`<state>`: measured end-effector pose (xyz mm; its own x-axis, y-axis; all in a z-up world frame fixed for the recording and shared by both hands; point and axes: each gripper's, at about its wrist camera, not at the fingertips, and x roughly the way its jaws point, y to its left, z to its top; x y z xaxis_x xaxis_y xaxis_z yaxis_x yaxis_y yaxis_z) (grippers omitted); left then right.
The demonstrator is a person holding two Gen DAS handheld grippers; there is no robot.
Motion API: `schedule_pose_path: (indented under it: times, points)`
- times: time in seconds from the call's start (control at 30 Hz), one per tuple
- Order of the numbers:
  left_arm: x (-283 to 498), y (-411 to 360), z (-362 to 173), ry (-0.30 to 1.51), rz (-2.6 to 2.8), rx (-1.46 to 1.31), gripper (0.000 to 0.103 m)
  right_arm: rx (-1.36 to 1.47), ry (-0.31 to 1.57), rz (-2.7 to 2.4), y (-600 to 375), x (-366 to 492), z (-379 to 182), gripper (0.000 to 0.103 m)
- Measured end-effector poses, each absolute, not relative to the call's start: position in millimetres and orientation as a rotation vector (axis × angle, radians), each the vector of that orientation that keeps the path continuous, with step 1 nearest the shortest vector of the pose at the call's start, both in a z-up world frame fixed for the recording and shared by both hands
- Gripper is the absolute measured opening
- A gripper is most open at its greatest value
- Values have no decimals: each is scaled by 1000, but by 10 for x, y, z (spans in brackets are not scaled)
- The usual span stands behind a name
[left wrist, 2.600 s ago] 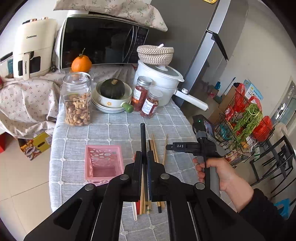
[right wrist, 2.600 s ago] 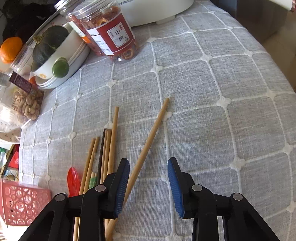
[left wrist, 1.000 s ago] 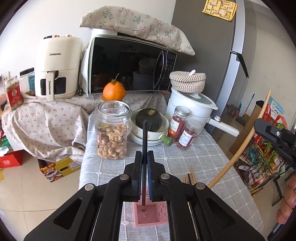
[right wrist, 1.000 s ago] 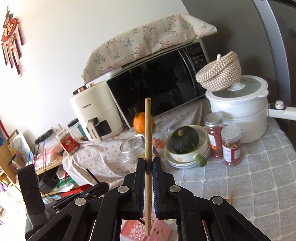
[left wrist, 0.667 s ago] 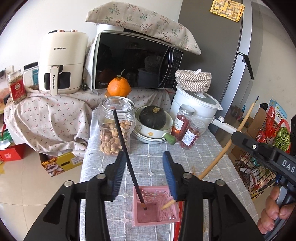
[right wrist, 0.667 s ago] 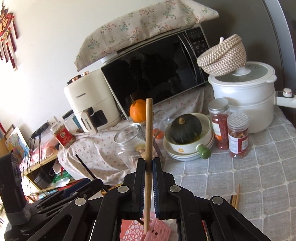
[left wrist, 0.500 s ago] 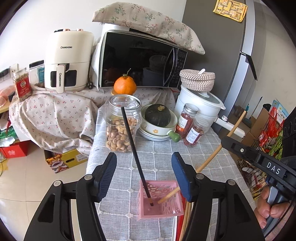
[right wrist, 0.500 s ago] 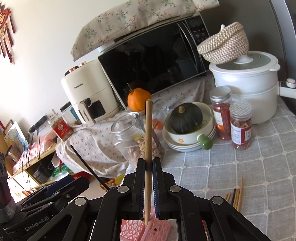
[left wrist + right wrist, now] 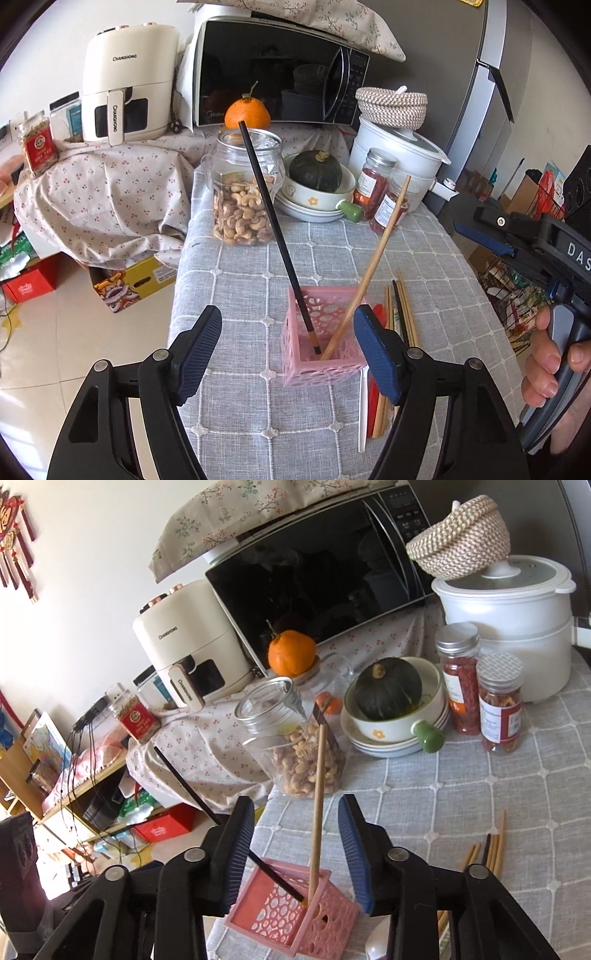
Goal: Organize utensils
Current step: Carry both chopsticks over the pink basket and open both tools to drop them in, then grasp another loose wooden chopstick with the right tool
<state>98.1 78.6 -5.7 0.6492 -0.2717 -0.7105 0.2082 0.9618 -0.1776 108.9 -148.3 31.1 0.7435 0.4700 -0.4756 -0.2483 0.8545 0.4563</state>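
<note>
A pink perforated basket [image 9: 322, 341] stands on the grey checked tablecloth; it also shows in the right wrist view [image 9: 295, 919]. A black chopstick [image 9: 275, 229] and a wooden chopstick [image 9: 373, 264] lean in it, free of both grippers. My left gripper [image 9: 288, 354] is open, its jaws either side of the basket. My right gripper [image 9: 295, 853] is open, with the wooden chopstick [image 9: 317, 805] standing between its jaws and the black chopstick [image 9: 192, 790] to the left. Several loose chopsticks [image 9: 400, 314] and a red utensil lie right of the basket.
A glass jar of cashews [image 9: 245, 192], a bowl with a green squash [image 9: 316, 184], two spice jars [image 9: 373, 186] and a white pot [image 9: 397, 155] stand at the table's back. A microwave [image 9: 280, 74] and air fryer [image 9: 127, 85] are behind. The table edge drops off at left.
Both grippers have opened and let go of their chopsticks, which now lean in the pink basket. Both grippers have drawn back a little.
</note>
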Motion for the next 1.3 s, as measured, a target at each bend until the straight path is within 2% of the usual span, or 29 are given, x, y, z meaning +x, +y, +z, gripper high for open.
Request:
schedule_pose_path:
  times: [0.13,0.33,0.67,0.97,1.07,1.13,1.3]
  points:
    - [913,733,-155,868,-299,-82,79,352,617,359,-1635,990,318,70]
    - [812,618,-363,953,-333,-74,80,262,719,248,-1863,955,30,74]
    - [748,343,-609,1045,-344,-4,80,249,1000,38,-2280,1178,-667,74]
    - [693,199,-653,1084,-352,41,80,236,1102,-11,-2400,1478,-1063,73]
    - [689,182,-640,1080,-360,56,80,259,1120,14,-2391,1562,-1162,69]
    - [695,177,-645,1082,-363,62,80,255,1141,11,-2356,1614,-1230,62]
    - [692,172,-667,1093,-367,64,80,181,1131,-21,-2288,1660,-1242,54]
